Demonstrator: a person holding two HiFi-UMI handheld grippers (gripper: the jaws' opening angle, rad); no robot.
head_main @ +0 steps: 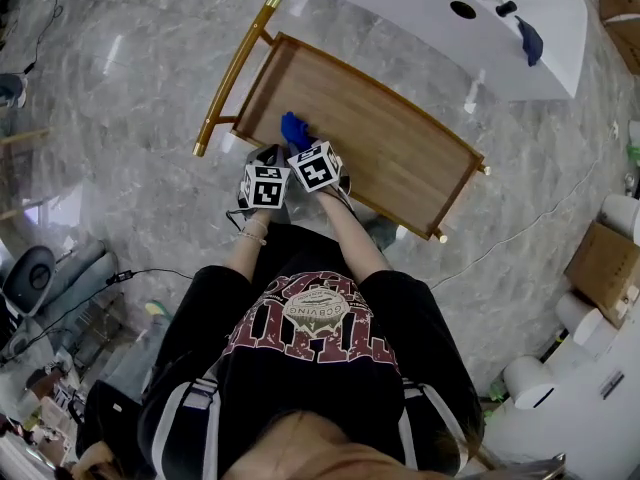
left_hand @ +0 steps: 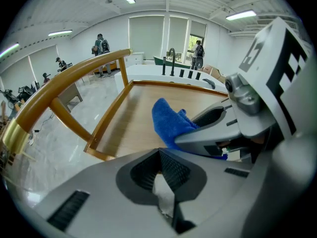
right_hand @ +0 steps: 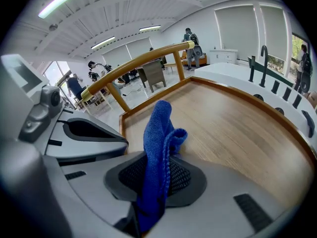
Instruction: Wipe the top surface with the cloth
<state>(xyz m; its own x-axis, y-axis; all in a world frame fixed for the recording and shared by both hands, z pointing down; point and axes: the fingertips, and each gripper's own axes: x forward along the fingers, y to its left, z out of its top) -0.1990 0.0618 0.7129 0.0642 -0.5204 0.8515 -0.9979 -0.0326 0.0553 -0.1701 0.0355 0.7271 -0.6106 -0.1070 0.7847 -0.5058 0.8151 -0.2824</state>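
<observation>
Cloth [head_main: 295, 128], blue, is clamped in the right hand-held gripper [head_main: 300, 142], jaws closed on its lower part with the free end bunched and sticking out past the tips. That looks like the hold for dragging it flat over the wood. It sits over the near-left corner of the wooden cart top [head_main: 400, 148], close to the handle end; I can't tell whether it touches the surface yet. The left hand-held gripper [head_main: 268, 156] is just beside the right one, jaws together with nothing between them, likely just riding along since the wipe needs one tool. The raised rim [head_main: 372, 87] runs all round the cart top, so strokes stop at that lip and the corners need the cloth pushed in. The gold handle [head_main: 235, 73] stands up at the left end and will block a sweep that way. Most of the cart top is bare wood stretching away to the right, so I'd say wiping is at the start.
</observation>
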